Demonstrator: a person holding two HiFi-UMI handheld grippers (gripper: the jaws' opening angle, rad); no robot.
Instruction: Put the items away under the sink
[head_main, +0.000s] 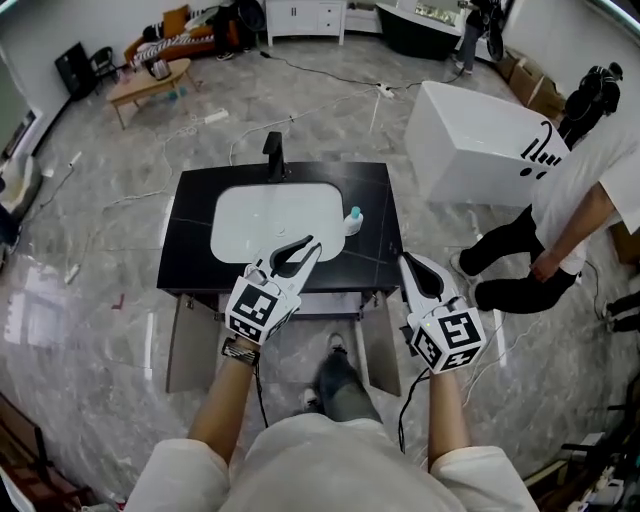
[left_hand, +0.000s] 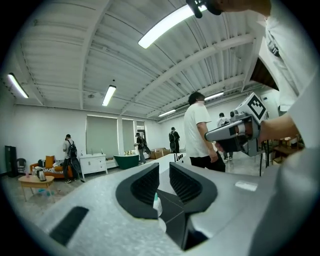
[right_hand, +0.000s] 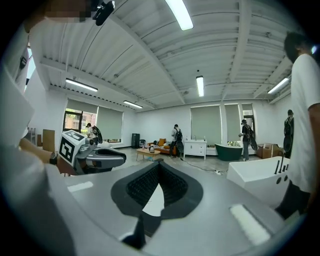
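Observation:
A black vanity (head_main: 190, 250) with a white sink basin (head_main: 270, 215) and a black faucet (head_main: 274, 155) stands in front of me. A small white bottle with a teal cap (head_main: 353, 220) stands upright on the counter at the basin's right edge. My left gripper (head_main: 301, 251) hovers over the basin's front rim, open by a narrow gap and empty; in the left gripper view the bottle (left_hand: 156, 202) shows low in that gap. My right gripper (head_main: 409, 263) is shut and empty above the vanity's front right corner. Both grippers point at the room, and the left gripper (right_hand: 95, 157) shows in the right gripper view.
Two cabinet doors (head_main: 190, 345) (head_main: 380, 345) hang open below the vanity, with my foot (head_main: 340, 375) between them. A white tub (head_main: 480, 145) and a person in a white T-shirt (head_main: 575, 190) are at the right. Cables (head_main: 300, 110) run across the marble floor behind.

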